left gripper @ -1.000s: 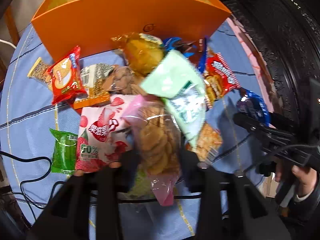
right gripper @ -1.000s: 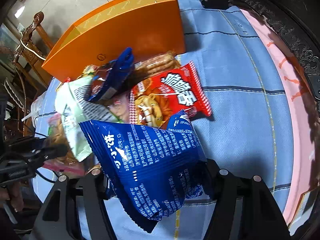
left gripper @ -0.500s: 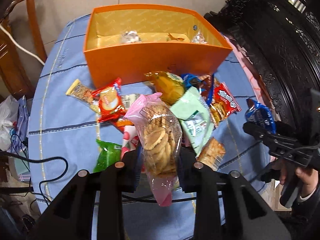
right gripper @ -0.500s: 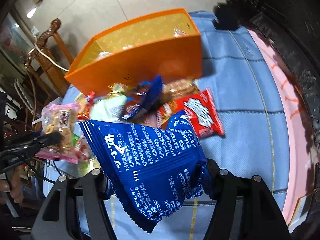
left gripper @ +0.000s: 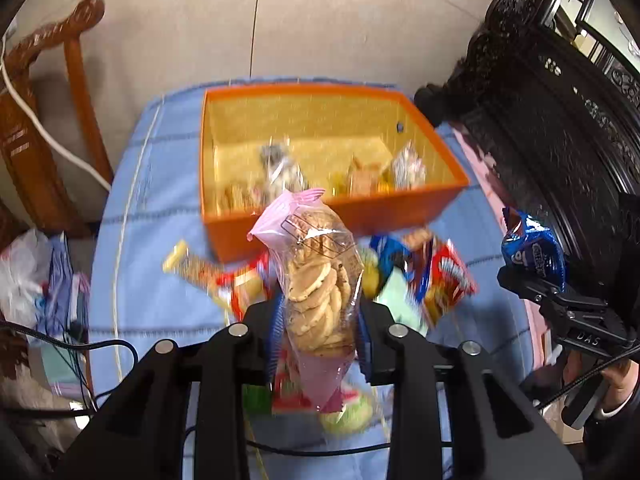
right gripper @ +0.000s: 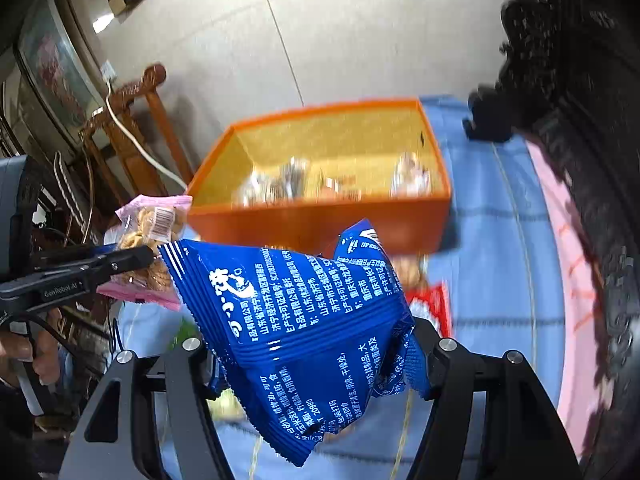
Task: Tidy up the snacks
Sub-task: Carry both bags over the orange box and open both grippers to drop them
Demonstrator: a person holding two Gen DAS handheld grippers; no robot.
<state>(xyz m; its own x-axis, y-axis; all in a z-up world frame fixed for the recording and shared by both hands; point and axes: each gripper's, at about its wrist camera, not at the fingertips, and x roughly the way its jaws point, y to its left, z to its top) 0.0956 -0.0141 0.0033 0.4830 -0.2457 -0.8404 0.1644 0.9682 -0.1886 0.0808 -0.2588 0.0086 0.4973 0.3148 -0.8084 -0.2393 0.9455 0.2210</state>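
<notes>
My left gripper (left gripper: 318, 332) is shut on a clear pink-ended bag of cookies (left gripper: 316, 280), held in the air over the snack pile. The same cookie bag (right gripper: 150, 236) shows at the left of the right wrist view. A puffy blue snack packet (right gripper: 304, 328) is pinched between the jaws of my right gripper (right gripper: 316, 354), and that packet (left gripper: 534, 254) also appears at the right of the left wrist view. Ahead stands an open orange box (left gripper: 436, 204) with a few wrapped snacks on its floor. Loose packets, among them a red one (left gripper: 448, 280), lie on the blue cloth before the box.
Blue striped cloth (left gripper: 152, 208) covers the table. A dark carved cabinet (left gripper: 560, 112) rises at the right. A wooden chair (left gripper: 44, 120) with a white cable stands at the left, beside bags and wires (left gripper: 48, 292) on the floor. A hand (right gripper: 28, 356) grips the left tool.
Both grippers have risen with their packets and tilted up. The box's inside and the floor beyond it have come into sight, and the snack pile has dropped lower in both views.
</notes>
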